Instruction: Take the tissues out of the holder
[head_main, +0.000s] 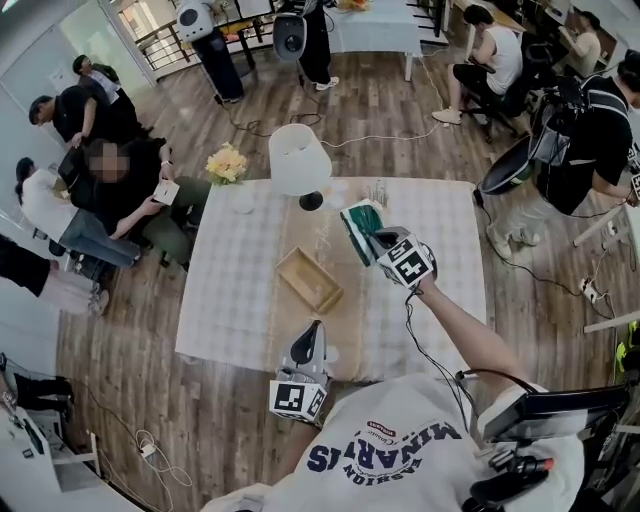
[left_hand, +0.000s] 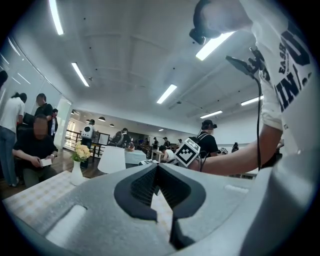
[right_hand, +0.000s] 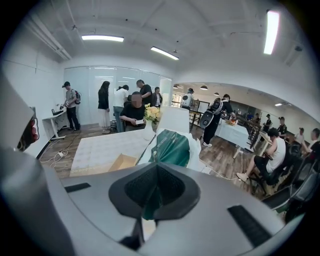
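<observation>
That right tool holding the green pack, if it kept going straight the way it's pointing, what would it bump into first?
Most likely the white lamp: it stands right behind the tissue pack, in line with the right tool. Depth is unclear, so it could touch the table first.

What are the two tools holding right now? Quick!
Left tool: closed, holding nothing.
Right tool: closed on the green tissue pack.

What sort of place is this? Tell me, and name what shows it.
Probably an open-plan office or lab with a staged home setup: a clothed table, white lamp and flower vase amid people working at desks.
</observation>
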